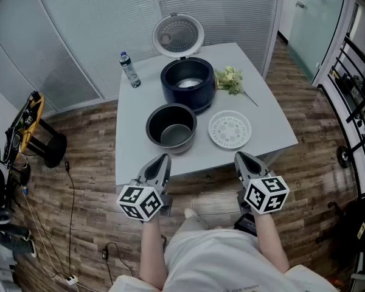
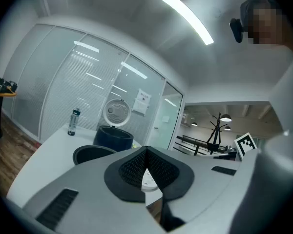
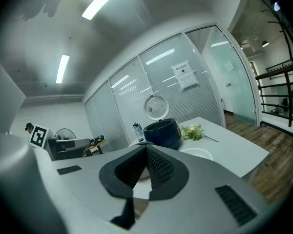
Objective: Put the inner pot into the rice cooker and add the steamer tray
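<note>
Your left gripper (image 1: 164,157) and right gripper (image 1: 238,155) hover just short of the near edge of the table (image 1: 274,126), each with its jaws pressed together on nothing. Straight ahead of the left one sits the empty inner pot (image 1: 171,126). Ahead of the right one lies the white steamer tray (image 1: 230,129), just beside the pot. Beyond both stands the dark rice cooker (image 1: 188,84), its lid (image 1: 178,35) raised, with a bottle (image 1: 129,69) farther left and greens (image 1: 229,79) to its right.

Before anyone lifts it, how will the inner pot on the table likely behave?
The inner pot looks like rigid metal, so probably stiff. Its smooth rim may slip. Wide, upright and empty, it seems unlikely to tip.
</note>
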A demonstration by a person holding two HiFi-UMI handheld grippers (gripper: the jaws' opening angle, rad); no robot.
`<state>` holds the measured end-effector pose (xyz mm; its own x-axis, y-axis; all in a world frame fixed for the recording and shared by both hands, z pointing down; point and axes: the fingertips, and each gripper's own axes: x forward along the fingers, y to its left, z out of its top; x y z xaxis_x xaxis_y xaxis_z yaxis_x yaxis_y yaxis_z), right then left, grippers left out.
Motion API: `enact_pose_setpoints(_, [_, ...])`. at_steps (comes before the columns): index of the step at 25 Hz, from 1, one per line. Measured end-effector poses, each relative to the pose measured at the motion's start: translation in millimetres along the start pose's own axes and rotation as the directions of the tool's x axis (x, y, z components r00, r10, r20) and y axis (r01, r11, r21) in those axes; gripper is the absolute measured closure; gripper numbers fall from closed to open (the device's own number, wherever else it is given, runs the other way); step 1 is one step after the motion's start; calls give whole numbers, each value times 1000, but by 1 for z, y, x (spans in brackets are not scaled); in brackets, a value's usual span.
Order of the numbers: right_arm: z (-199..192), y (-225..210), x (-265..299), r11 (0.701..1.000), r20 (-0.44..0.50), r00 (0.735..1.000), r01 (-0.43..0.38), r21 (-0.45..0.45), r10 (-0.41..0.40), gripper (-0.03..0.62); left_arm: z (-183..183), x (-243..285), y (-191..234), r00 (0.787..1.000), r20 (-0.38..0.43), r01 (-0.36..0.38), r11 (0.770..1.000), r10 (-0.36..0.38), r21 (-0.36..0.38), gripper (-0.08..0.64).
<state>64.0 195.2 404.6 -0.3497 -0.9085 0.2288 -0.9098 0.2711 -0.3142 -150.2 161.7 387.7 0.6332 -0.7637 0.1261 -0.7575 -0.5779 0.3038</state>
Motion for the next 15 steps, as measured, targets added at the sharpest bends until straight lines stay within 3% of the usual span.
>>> enact_pose_setpoints(12, [-11,12,-2,1000,-34,999,-17,-16,16,577,-5,-7,9,999,-24,-41,999,41,2,552])
enact_pose_setpoints(15, [-15,13,-4,997,-19,998,-50,53,52,575,-6,-11,10,999,-5,-46,999,46,-15,552])
